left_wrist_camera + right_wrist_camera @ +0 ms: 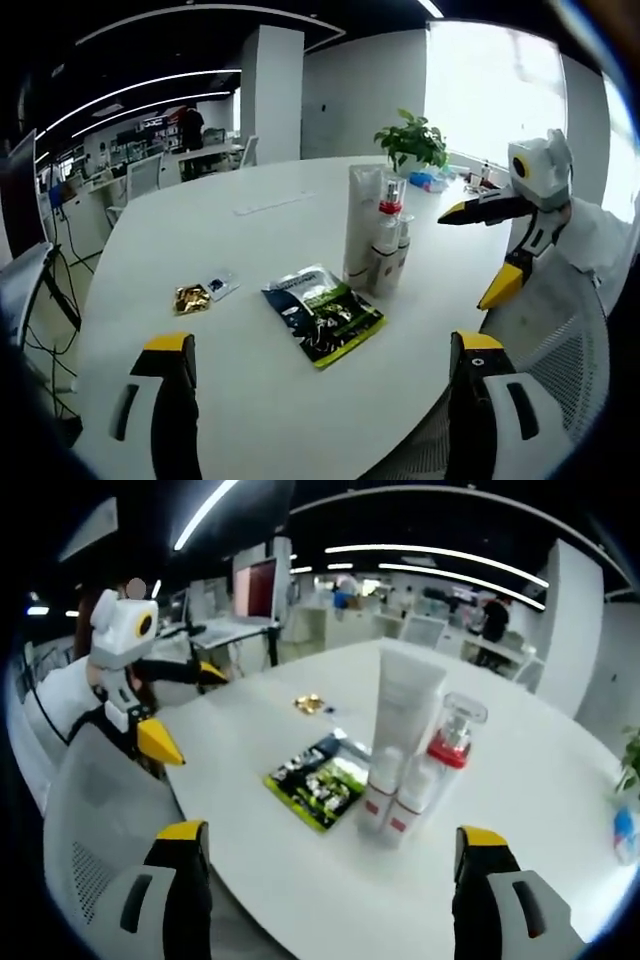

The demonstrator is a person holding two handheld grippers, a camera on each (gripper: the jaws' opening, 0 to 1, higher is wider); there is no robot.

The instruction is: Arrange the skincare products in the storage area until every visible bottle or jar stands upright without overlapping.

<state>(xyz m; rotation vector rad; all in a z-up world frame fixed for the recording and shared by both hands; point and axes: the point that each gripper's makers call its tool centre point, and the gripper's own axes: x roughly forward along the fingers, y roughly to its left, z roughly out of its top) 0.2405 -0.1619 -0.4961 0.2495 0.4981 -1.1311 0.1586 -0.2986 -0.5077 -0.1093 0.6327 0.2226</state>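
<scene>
Left gripper [320, 375] hovers low over the white table [250, 260], jaws spread wide and empty. The upright bottles [378, 240] cluster mid-table beside a flat green packet [322, 313]. Right gripper [335, 865] faces them, jaws equally wide and empty.

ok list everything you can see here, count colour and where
white table: 1, white, oval, carries everything below
white tube: 1, white, upright on its cap, mid-table
pump bottle: 1, clear with a red collar, upright, close beside the tube
small bottles: at least 2, white with red bands, upright at the tube's foot
sachet pack: 1, dark with green print, flat beside the bottles
gold wrapper: 1, gold, flat, apart from the pack
small packet: 1, pale with a dark patch, flat next to the gold wrapper
potted plant: 1, green, far edge of the table
mesh chair: 1, white, at the table's edge
left gripper: yellow-tipped jaws apart, over the table
right gripper: yellow-tipped jaws apart, facing the bottles
</scene>
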